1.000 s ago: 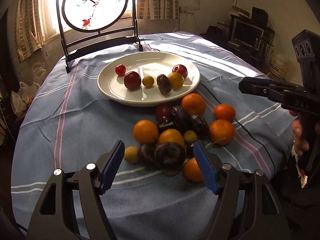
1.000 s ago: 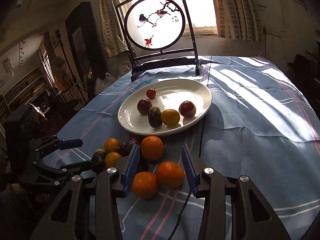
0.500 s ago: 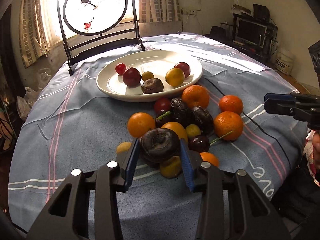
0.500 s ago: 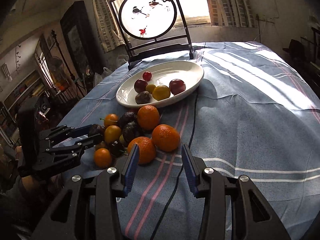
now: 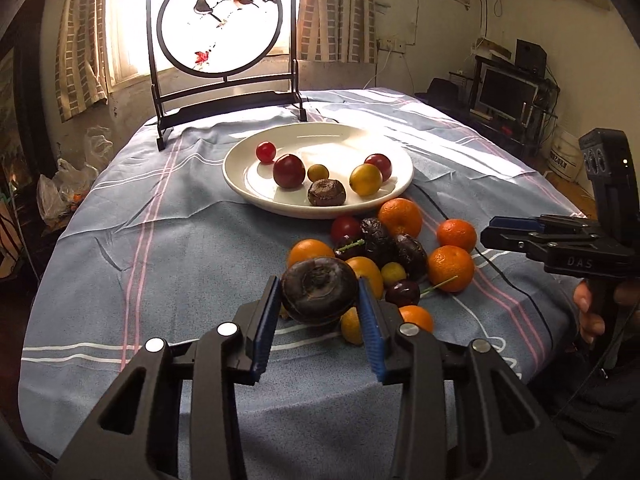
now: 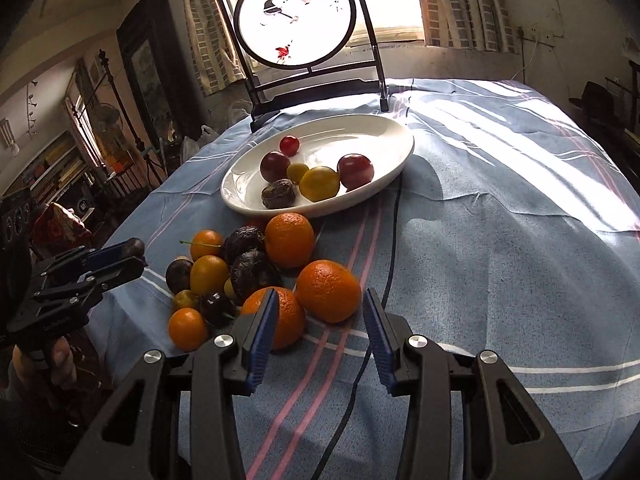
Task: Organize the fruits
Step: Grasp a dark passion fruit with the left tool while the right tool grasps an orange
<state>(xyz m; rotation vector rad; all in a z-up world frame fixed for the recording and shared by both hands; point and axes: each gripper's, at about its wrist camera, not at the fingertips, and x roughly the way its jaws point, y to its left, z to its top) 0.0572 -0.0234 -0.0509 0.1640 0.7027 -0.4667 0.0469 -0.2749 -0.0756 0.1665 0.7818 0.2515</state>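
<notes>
Dark wrinkled fruit (image 5: 319, 291) sits clamped in the left tongs (image 5: 319, 312); the plate (image 5: 256, 188) lies straight ahead toward the surface's far edge; right tongs (image 6: 320, 330) gape empty.

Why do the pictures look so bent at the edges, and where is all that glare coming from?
Both views use a fisheye lens, so the corners go black and straight lines bow. Left view: the window behind the round screen is blown out white. Right view: sunlight stripes the tablecloth, the plate casts a dark shadow, and the room beyond stays dim.
</notes>
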